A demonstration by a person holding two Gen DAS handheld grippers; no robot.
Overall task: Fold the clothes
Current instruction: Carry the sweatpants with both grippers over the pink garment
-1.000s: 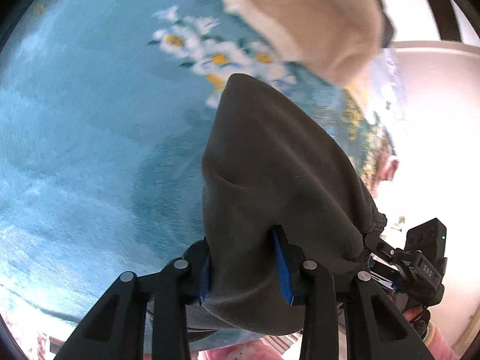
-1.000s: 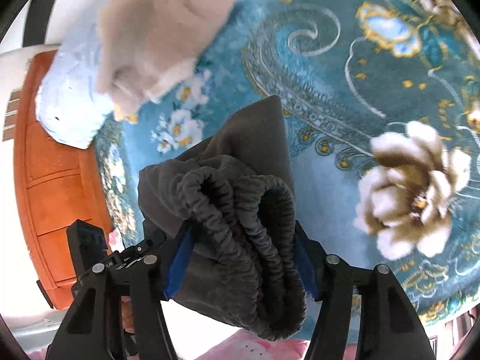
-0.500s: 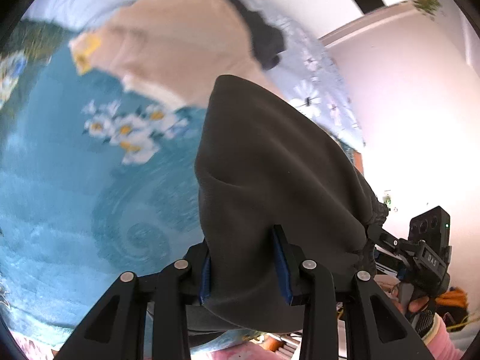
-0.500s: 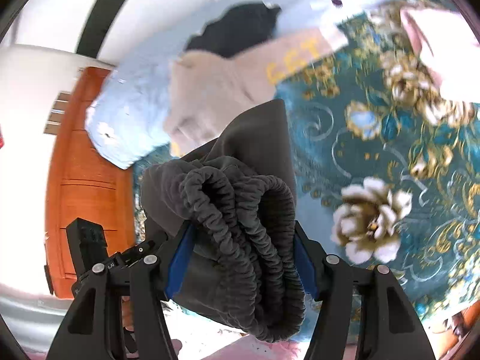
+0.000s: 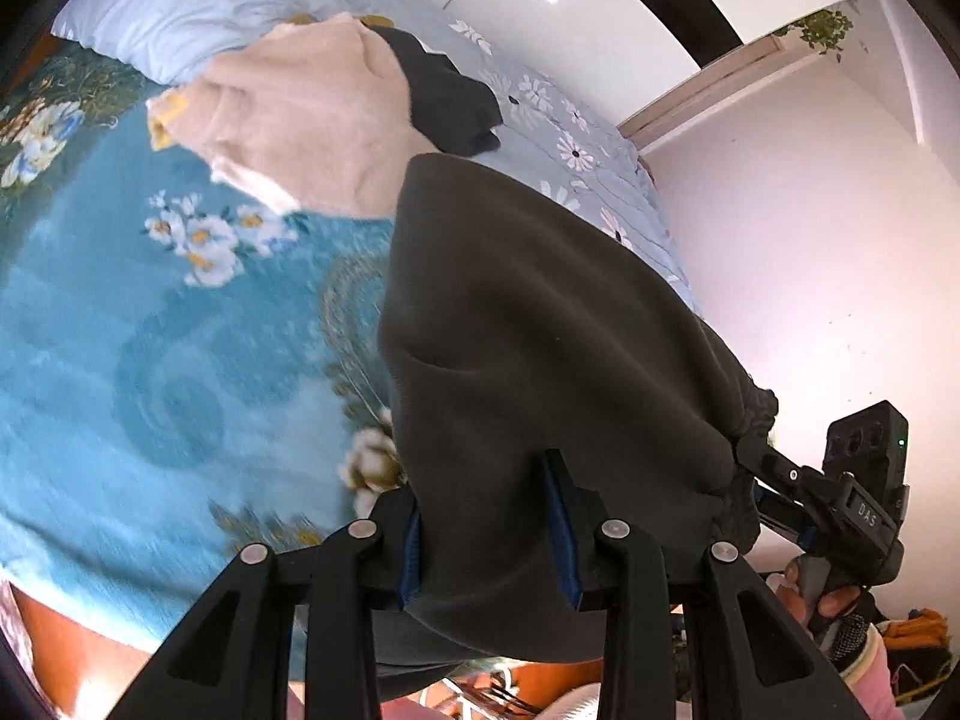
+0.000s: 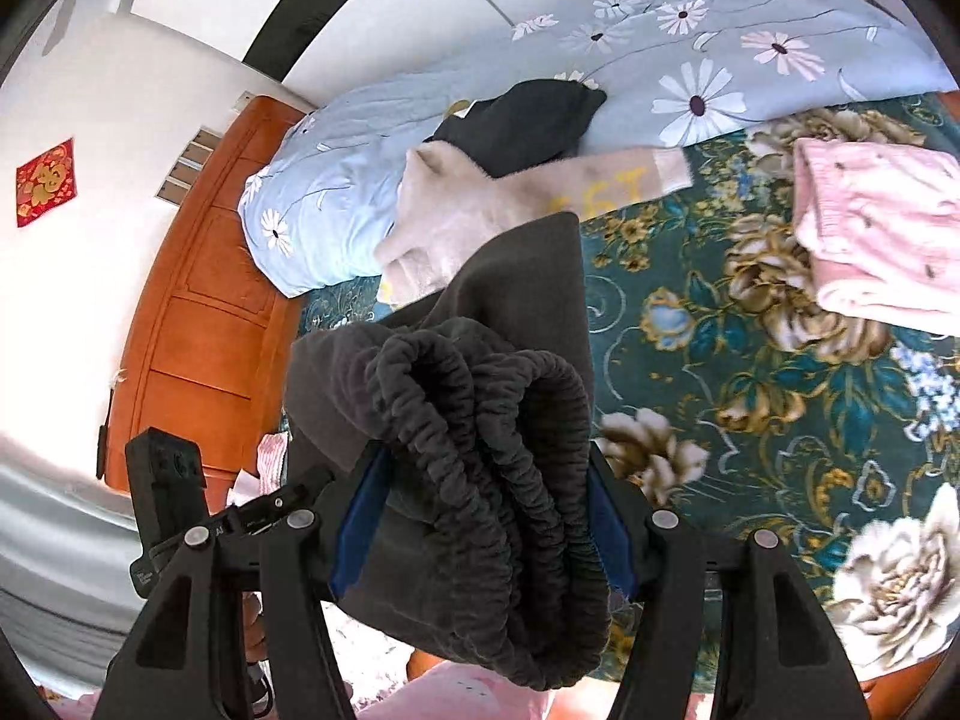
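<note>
Both grippers, left and right, clamp opposite edges of bunched grey trousers, held clear of the floral bedspread, apparently for carrying toward the 12 o'clock clothes pile

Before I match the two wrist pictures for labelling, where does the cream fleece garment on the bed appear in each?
Left wrist: the cream fleece garment lies upper left of centre, above the held grey pants.
Right wrist: the cream fleece garment lies upper centre, just above the pants' far edge.
Shared landmark: the black garment touching its far side, by the daisy-print bedding.
</note>
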